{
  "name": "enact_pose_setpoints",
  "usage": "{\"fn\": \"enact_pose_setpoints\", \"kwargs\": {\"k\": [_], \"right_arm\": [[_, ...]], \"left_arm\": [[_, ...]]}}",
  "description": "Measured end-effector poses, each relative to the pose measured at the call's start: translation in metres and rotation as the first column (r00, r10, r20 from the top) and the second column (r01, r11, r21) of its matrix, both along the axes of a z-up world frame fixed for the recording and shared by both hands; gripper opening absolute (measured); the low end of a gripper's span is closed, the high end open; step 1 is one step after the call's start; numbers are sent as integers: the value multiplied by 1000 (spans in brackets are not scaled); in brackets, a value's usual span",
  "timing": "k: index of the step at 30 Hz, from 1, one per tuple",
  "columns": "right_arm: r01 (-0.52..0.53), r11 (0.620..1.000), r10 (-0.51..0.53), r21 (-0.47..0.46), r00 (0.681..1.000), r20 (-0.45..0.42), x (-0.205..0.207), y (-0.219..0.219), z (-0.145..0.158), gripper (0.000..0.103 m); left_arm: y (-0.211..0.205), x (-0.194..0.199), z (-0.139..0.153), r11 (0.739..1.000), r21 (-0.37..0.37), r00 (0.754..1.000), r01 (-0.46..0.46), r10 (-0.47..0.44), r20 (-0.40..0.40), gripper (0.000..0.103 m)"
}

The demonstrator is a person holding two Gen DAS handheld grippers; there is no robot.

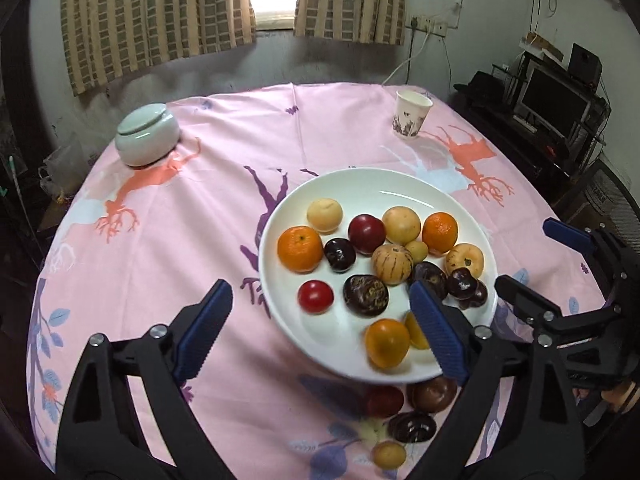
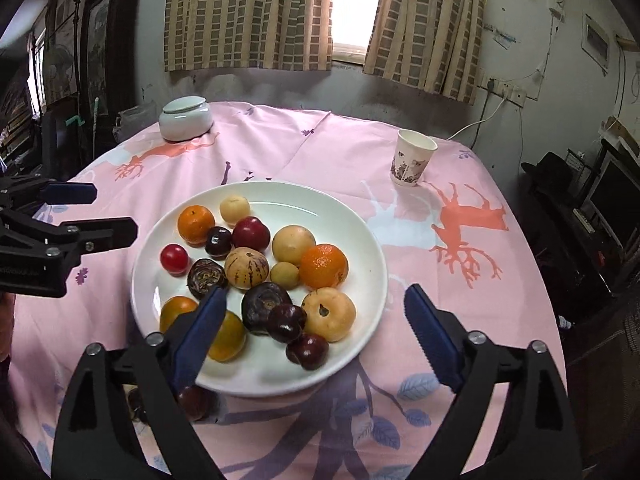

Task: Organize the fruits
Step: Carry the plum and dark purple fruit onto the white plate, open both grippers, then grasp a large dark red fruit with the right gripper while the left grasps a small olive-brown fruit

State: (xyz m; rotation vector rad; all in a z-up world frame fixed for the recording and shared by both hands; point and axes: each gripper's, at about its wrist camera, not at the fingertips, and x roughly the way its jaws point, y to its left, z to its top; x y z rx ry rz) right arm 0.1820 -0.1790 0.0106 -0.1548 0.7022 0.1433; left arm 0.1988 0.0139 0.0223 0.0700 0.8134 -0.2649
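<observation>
Hiding plate (image 1: 280, 208) fruit behind their blue pads, both tongs (image 1: 320, 332) (image 2: 316, 336) gape empty.

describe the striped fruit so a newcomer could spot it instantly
Start at the white plate on the pink tablecloth. Near the plate's middle sits the striped fruit, between a dark wrinkled fruit and a small tan one. It alone is cream-coloured with thin purple stripes running stem to base.

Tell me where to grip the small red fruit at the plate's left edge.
Grip the small red fruit across its round middle, coming from above. It stands apart from its neighbours on the plate, leaving room for both tong tips; its smooth, round skin may slip off-centre.
</observation>
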Motion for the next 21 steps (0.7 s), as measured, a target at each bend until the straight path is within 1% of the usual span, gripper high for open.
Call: {"fn": "enact_pose_setpoints", "kwargs": {"k": [3,5,8,11,14,16,18,21], "right_arm": [[-5,998,6,70,1000,-10,-27,-6,6,98],[7,994,-4,113,999,-32,-46,-9,4,101],[37,989,-28,140,997,-66,-69,-6,-9,101],[42,990,-27,134,993,-119,-83,4,-27,101],[29,990,-5,139,986,-164,-89,15,-41,101],[17,987,10,159,986,-169,-92,21,-44,101],[7,984,20,178,988,-154,-94,28,-45,101],[17,976,14,217,990,-138,-89,34,-46,101]], "left_arm": [[16,-37,0,1000,-12,999,-25,25,38,98],[25,-59,-8,999,-14,998,-42,43,49,98],[35,-85,-28,998,-9,997,-66,66,42,99],[40,-99,-51,998,-16,998,-61,61,-21,99],[45,-107,-62,999,-19,998,-46,45,-53,99],[48,-111,-64,999,-25,998,-39,37,-52,99],[51,-115,-64,999,-31,998,-38,37,-42,99],[56,-120,-65,998,-37,999,-42,40,-37,99]]}}
